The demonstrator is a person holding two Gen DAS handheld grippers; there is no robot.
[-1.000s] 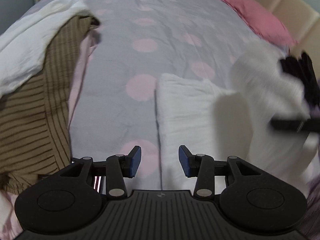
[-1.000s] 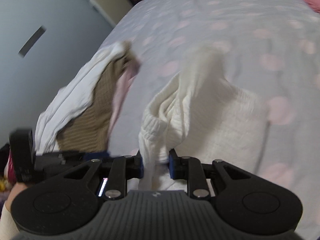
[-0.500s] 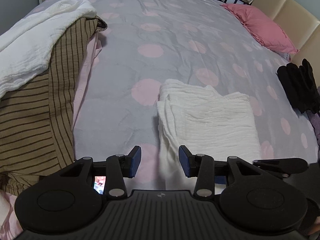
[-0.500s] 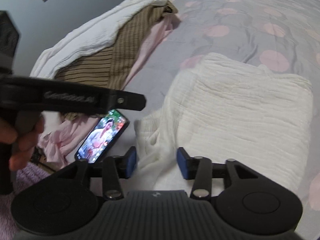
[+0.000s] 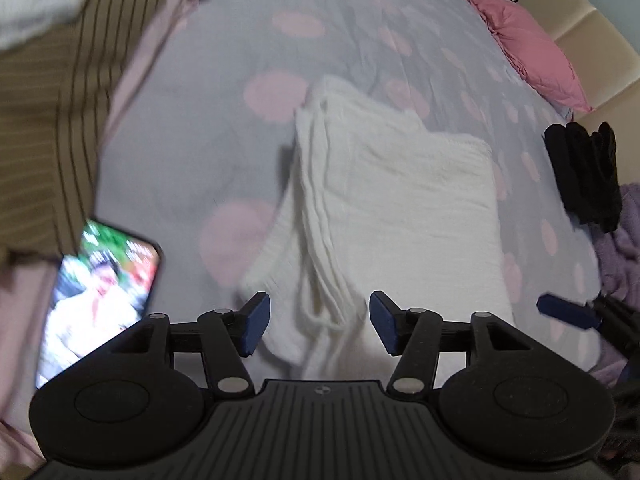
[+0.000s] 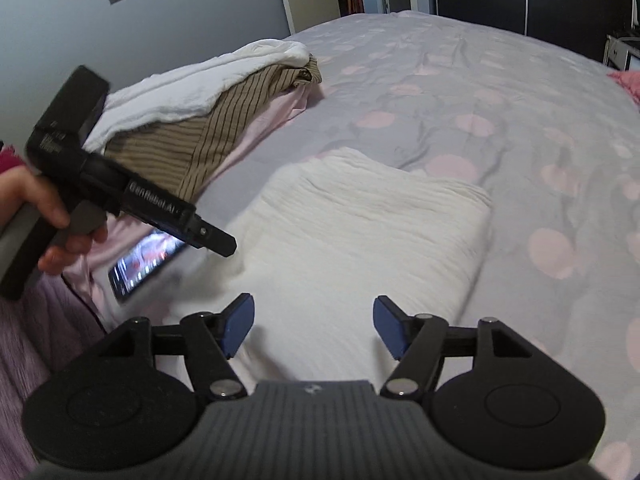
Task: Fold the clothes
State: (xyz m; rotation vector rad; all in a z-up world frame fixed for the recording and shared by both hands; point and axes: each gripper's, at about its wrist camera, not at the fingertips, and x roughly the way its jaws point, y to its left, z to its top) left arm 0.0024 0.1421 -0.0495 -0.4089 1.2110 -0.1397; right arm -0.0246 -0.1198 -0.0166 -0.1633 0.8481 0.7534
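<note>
Lettering, apparently "GenRobot.AI", along left tongs (image 6: pixel 224 246); both left tongs and right tongs (image 6: pixel 314 328) opening, gripping nothing, poised over folded white garment (image 6: pixel 360 232) lying on dotted bed (image 6: pixel 500 92), beside phone (image 5: pixel 100 292).

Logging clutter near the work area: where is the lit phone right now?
The lit smartphone lies on the bedspread, left in both wrist views, between the striped brown garment pile and the folded white textured cloth.
</note>
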